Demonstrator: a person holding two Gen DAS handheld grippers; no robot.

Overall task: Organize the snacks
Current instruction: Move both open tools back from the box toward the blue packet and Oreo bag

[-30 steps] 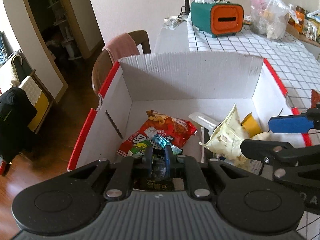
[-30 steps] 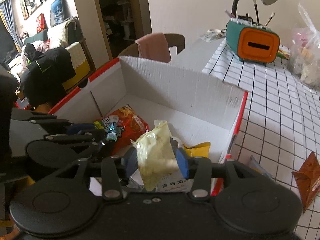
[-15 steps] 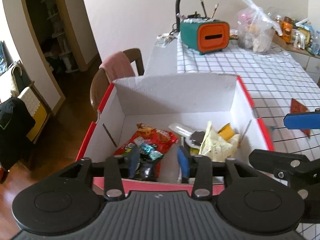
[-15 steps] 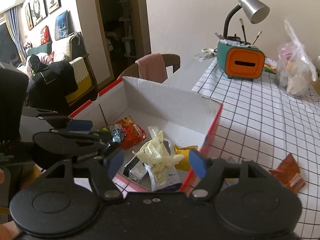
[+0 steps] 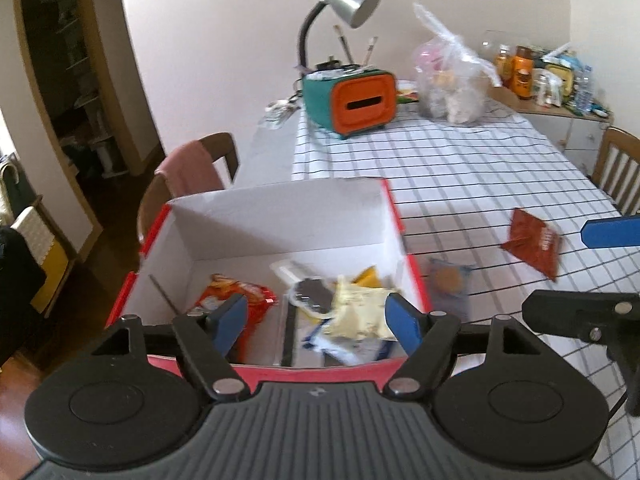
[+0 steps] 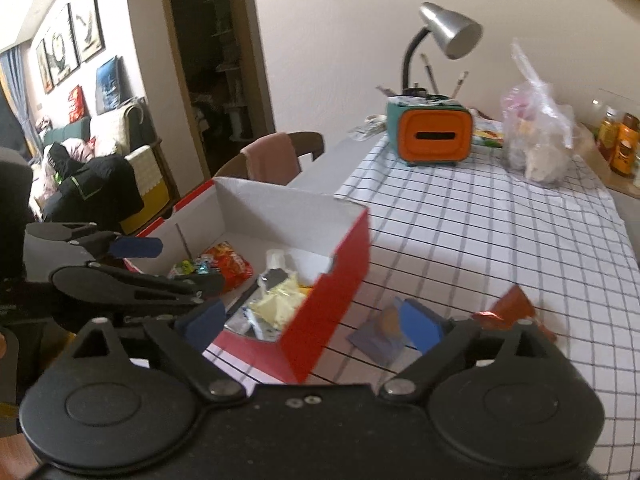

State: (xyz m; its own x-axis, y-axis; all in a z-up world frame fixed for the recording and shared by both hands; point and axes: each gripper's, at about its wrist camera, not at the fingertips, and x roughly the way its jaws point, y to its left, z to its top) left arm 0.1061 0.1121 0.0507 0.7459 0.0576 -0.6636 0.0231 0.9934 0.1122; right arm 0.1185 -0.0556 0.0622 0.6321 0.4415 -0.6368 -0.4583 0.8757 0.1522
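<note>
**Both tools spread and empty above the snack box**

Your left tool has its blue pads wide apart with nothing between them, hanging over the near edge of the red box. Your right tool is also spread wide and empty, over the box's near right corner.

The box, red outside and white inside, sits on the checked surface at its left end. Inside it you can count one red-orange snack bag on the left, a small cluster of shiny wrapped candies just beside it, one pale yellow packet on the right lying over a white-and-blue packet, one dark oval pack with a clear tab just behind that, and a yellow piece at the right wall. The blur hides finer detail.

Two snacks lie outside the box on the surface: one bluish packet with a round brown picture just beside the box's right wall, and one red-brown packet farther right.

At the far end stand one teal and orange holder with brushes, one silver lamp, and one clear plastic bag.
</note>
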